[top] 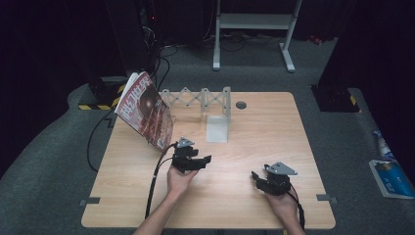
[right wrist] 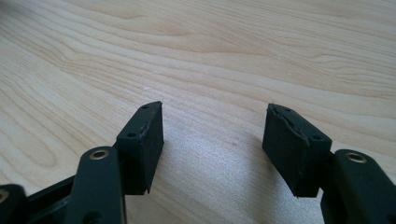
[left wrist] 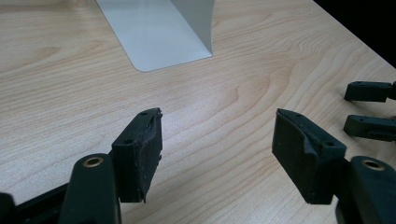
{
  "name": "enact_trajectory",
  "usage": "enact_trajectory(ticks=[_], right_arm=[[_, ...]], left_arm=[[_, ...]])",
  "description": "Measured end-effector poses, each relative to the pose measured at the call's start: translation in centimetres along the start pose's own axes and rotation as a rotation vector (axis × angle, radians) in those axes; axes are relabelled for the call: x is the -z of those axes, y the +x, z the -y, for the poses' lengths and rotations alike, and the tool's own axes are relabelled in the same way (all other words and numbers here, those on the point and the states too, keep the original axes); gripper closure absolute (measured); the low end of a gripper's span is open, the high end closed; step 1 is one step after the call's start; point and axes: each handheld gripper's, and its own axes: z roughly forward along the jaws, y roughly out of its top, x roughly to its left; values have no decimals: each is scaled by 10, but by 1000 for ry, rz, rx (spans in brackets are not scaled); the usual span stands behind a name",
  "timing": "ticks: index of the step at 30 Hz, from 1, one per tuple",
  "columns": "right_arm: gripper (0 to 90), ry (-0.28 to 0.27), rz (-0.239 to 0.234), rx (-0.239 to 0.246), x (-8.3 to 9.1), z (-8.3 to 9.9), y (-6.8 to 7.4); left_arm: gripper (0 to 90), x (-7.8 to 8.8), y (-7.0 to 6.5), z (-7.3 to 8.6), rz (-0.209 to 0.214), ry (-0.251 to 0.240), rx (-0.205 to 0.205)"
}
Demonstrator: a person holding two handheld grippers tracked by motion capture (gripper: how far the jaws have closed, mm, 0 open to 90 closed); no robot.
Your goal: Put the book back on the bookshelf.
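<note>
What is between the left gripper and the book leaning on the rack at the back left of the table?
Nothing visible. The left gripper sits just in front of the book, jaws open and empty, with bare table between them. The white bookend stands off to the right, out of the way.

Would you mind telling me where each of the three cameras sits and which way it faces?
High view: above the person's side, looking forward and down on the table; forearms, left gripper and right gripper show.
Left gripper view: rides the left gripper, looking between open jaws toward the white bookend.
Right gripper view: rides the right gripper, open jaws over bare wood.
Shared: high and left gripper views both show the bookend.
</note>
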Motion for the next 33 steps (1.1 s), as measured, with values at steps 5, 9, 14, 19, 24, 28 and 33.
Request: enact_trajectory(ticks=[5,9,14,19,24,28,33], right_arm=[[383,-1,1,1,0,0,0],[383,-1,0,0,0,0,0],[383,0,0,0,0,0,0],[383,-1,0,1,0,0,0],[383,0,0,1,0,0,0],[383,0,0,0,0,0,0],[383,0,0,1,0,0,0]], left_arm=[[334,-4,-1,2,-9,10,-6],[334,-9,-1,4,-20,24,-15],[336,-11,-2,7,-38,31,-24],[339,-14,-1,8,-49,34,-30],[340,-16,-1,10,-63,38,-38],[341,-18,0,12,-72,41,-40],[341,-22,1,15,-79,40,-31]])
